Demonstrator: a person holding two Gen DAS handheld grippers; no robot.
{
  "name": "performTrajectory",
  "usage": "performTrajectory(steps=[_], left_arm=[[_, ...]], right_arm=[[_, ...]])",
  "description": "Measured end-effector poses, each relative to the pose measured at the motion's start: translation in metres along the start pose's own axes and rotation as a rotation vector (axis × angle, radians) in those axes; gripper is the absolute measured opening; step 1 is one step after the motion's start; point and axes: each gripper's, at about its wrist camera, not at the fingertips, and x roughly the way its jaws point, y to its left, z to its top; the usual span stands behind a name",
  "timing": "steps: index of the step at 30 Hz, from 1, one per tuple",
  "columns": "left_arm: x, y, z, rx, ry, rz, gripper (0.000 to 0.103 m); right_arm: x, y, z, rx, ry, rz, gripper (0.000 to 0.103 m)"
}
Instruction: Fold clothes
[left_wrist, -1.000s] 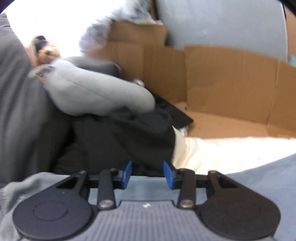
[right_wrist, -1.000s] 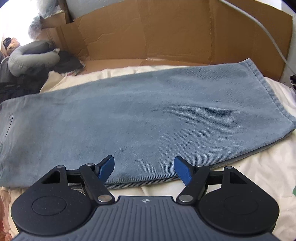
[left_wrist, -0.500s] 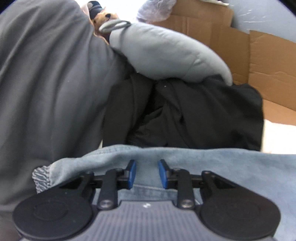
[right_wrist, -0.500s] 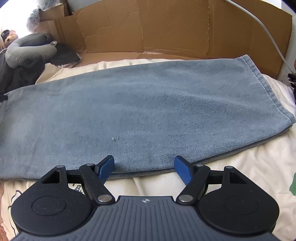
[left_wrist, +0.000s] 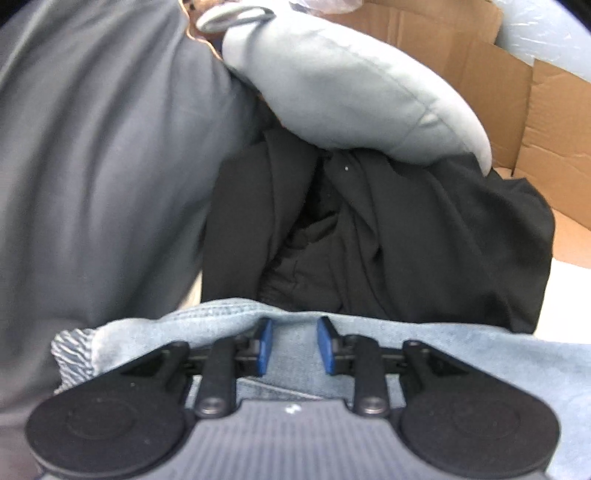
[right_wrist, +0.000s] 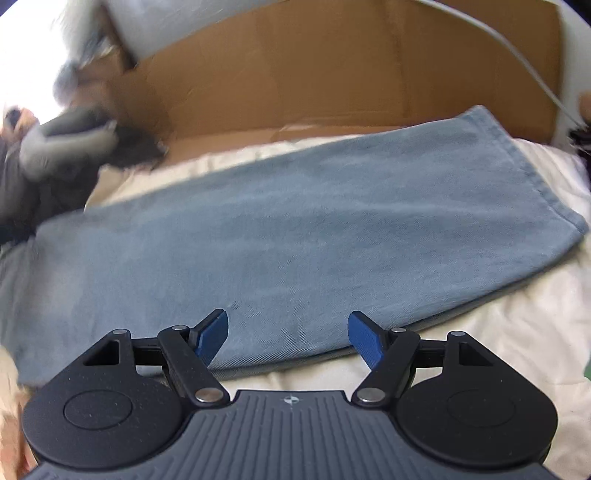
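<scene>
Light blue jeans (right_wrist: 295, 240) lie flat across a cream bed cover (right_wrist: 498, 350), hem end to the right. In the left wrist view their waistband end (left_wrist: 443, 350) fills the bottom. My left gripper (left_wrist: 294, 345) sits at that edge with its jaws narrowed, and denim bunches between the blue pads (left_wrist: 264, 345). My right gripper (right_wrist: 288, 339) stands open just above the near edge of the leg. Denim lies under its jaws, but nothing is pinched.
Beyond the waistband lies a crumpled black garment (left_wrist: 406, 240) under a grey neck pillow (left_wrist: 351, 92). A large grey cloth (left_wrist: 92, 166) fills the left. Cardboard walls (right_wrist: 332, 74) stand behind the bed, and a white cable (right_wrist: 517, 55) hangs at the right.
My left gripper has swung left along the jeans to the waistband, and its jaws have narrowed onto the denim. My right gripper shifted a little and its view is blurred. Its jaws stay wide.
</scene>
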Motion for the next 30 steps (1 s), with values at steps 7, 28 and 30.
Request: performTrajectory(steps=[7, 28, 30], left_arm=[[-0.035, -0.013, 0.011, -0.001, 0.034, -0.033, 0.030], [-0.089, -0.192, 0.035, 0.102, 0.128, -0.296, 0.036], [-0.098, -0.206, 0.030, 0.124, 0.124, -0.315, 0.045]], right_arm=[[-0.014, -0.038, 0.009, 0.148, -0.077, -0.016, 0.076], [-0.022, -0.146, -0.023, 0.570, -0.177, 0.021, 0.063], [-0.017, -0.148, -0.022, 0.573, -0.194, 0.045, 0.062]])
